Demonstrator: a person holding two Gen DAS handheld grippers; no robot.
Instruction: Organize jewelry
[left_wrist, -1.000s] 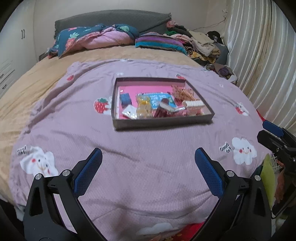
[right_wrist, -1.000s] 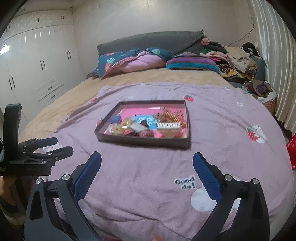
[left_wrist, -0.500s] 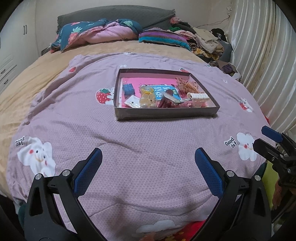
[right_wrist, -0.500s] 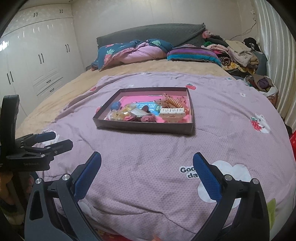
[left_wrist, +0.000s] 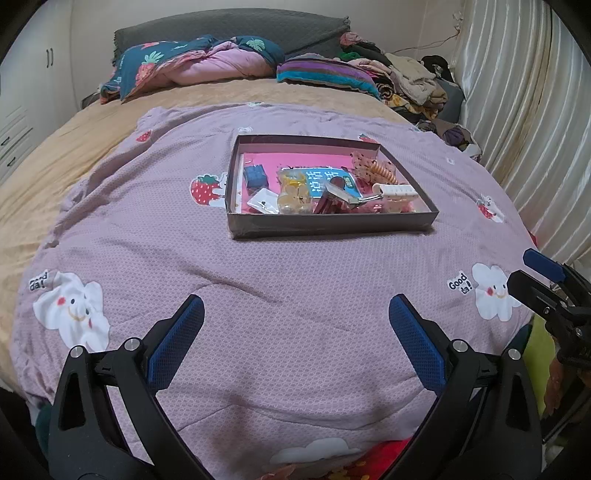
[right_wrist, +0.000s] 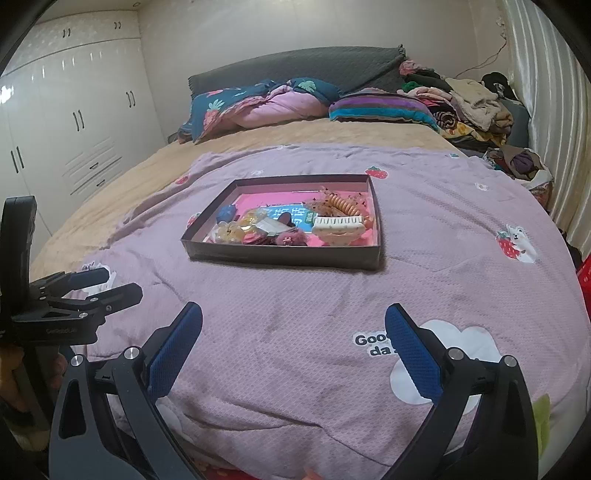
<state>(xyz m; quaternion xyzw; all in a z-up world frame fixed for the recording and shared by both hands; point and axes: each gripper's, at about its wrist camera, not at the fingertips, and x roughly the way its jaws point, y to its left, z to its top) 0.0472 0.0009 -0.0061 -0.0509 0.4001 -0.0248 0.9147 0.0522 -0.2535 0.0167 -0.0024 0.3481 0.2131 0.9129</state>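
Observation:
A shallow dark box (left_wrist: 332, 220) with a pink floor sits on the purple blanket, also in the right wrist view (right_wrist: 284, 255). It holds several hair clips and trinkets: a white piano-key clip (right_wrist: 338, 226), an orange claw clip (left_wrist: 384, 170), a blue cube (left_wrist: 255, 177), a yellow bag (left_wrist: 293, 192). My left gripper (left_wrist: 295, 321) is open and empty, well short of the box. My right gripper (right_wrist: 293, 328) is open and empty too, near the bed's front edge.
The purple blanket (left_wrist: 295, 277) covers a tan bed. Pillows and folded bedding (right_wrist: 266, 103) lie at the head. A pile of clothes (right_wrist: 476, 107) is at the back right by a curtain. White wardrobes (right_wrist: 74, 122) stand at the left.
Both grippers have risen and tilted so the box sits lower and nearer in view. Both stay open and empty.

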